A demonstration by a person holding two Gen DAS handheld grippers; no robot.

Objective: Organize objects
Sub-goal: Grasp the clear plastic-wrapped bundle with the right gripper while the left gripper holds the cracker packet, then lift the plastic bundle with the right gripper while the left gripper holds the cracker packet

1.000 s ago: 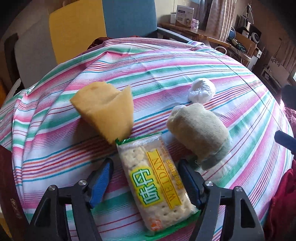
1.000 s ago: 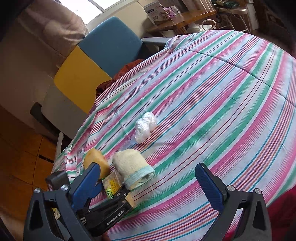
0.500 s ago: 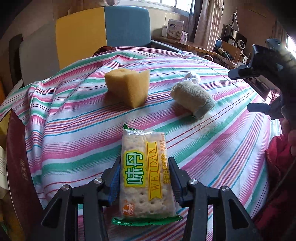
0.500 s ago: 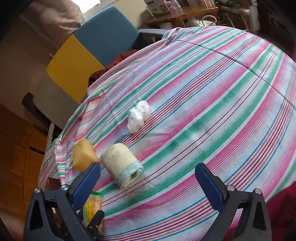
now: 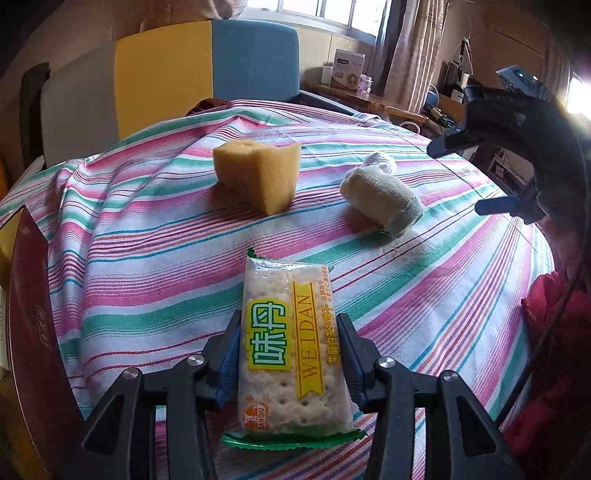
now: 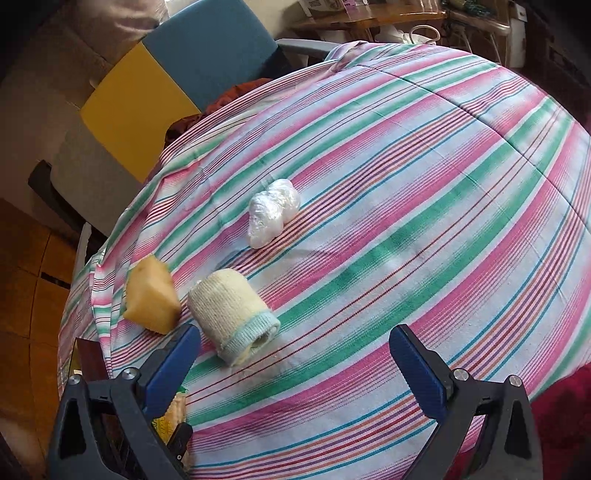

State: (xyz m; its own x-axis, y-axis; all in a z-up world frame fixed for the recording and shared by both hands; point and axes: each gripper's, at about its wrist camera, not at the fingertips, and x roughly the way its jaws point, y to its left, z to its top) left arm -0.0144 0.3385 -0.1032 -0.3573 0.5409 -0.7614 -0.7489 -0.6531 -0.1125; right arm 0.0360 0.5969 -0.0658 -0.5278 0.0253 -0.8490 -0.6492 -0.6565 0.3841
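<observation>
My left gripper [image 5: 288, 350] is shut on a cracker packet [image 5: 290, 354] with green and yellow print, held above the near edge of the striped tablecloth [image 5: 147, 236]. A yellow sponge wedge [image 5: 258, 173], a rolled cream sock [image 5: 382, 201] and a white plastic wad [image 5: 380, 162] lie farther back. My right gripper [image 6: 295, 358] is open and empty, above the cloth near the sock [image 6: 232, 310], with the sponge [image 6: 151, 295] to its left and the wad [image 6: 273, 212] beyond. The packet's corner [image 6: 173, 410] shows at lower left. The right gripper also shows in the left wrist view [image 5: 517, 144].
A yellow and blue chair [image 5: 207, 81] stands behind the table. A dark red box [image 5: 29, 325] sits at the left edge. A wooden side table [image 6: 369, 18] with boxes is at the back. Red fabric [image 5: 546, 354] hangs at the right.
My left gripper closed on the cracker packet and pulled it back toward the near edge, lifted off the cloth. My right gripper drifted slightly closer to the sock, still open.
</observation>
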